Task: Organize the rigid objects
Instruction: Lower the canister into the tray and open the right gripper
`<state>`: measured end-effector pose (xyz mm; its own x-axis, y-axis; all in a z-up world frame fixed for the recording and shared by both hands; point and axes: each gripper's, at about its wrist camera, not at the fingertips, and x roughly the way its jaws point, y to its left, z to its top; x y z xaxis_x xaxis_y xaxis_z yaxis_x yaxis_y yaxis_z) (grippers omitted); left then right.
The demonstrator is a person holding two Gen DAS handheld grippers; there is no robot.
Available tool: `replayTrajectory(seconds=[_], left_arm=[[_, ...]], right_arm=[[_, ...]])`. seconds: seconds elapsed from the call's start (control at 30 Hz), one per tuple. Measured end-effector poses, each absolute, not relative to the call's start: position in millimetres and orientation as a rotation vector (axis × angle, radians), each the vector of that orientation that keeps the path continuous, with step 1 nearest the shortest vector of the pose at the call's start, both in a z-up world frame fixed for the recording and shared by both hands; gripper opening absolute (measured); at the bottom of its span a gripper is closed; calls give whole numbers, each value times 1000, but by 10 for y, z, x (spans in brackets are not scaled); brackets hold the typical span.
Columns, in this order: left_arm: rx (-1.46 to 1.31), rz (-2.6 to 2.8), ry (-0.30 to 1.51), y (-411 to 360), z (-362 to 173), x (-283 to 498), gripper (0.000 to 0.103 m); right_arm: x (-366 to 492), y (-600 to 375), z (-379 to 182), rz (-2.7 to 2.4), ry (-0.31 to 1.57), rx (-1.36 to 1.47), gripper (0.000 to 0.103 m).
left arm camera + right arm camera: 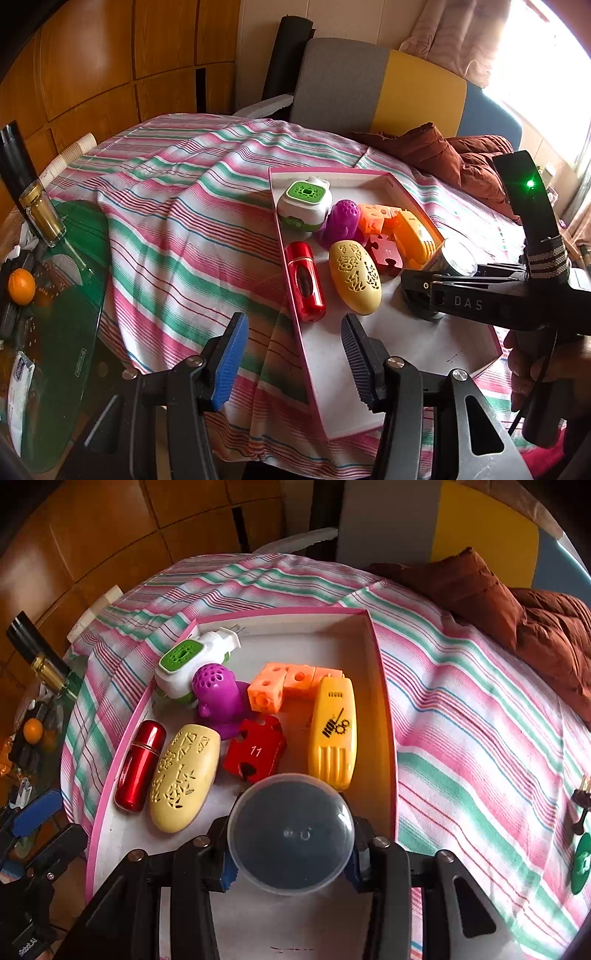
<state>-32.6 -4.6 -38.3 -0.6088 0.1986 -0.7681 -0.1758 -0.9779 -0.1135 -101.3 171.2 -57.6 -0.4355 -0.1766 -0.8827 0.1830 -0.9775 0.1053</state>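
Note:
A pink-rimmed white box tray (406, 343) (384, 686) lies on the striped cloth. In it are a red cylinder (304, 282) (139, 766), a yellow perforated oval (354, 277) (184, 775), a red puzzle piece (255, 753), a purple toy (218, 698), orange blocks (280, 686), a yellow-orange toy (334, 731) and a green-white device (303, 206) (192, 664). My right gripper (291, 856) is shut on a clear-lidded round can (291, 834) (456, 258) over the tray's near part. My left gripper (295, 358) is open and empty above the tray's left rim.
A green glass table (66, 332) at the left holds a glass bottle (40, 210) and an orange (21, 286). A brown jacket (517, 613) lies at the back right. A grey, yellow and blue chair (388, 92) stands behind. A green object (581, 864) lies on the cloth at the right.

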Motion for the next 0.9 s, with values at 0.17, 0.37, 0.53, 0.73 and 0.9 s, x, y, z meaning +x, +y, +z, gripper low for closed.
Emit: replayTrajectory(seconds=[0.17, 0.37, 0.53, 0.73, 0.9], left_arm=[[-1262, 2644, -34, -39, -377, -311, 53], [-1267, 2642, -28, -24, -377, -294, 53], [-1268, 2639, -23, -2, -376, -284, 53], [-1266, 2631, -24, 25, -372, -285, 54], [-1268, 2622, -18, 50, -381, -289, 54]], right_arm=[[-972, 1751, -545, -2505, -40, 1528, 44], [-934, 1791, -476, -2524, -88, 1497, 47], [-873, 1838, -408, -2538, -115, 1471, 47], [-758, 1911, -352, -2551, -126, 1451, 47], [-730, 1900, -355, -2561, -97, 1420, 44]])
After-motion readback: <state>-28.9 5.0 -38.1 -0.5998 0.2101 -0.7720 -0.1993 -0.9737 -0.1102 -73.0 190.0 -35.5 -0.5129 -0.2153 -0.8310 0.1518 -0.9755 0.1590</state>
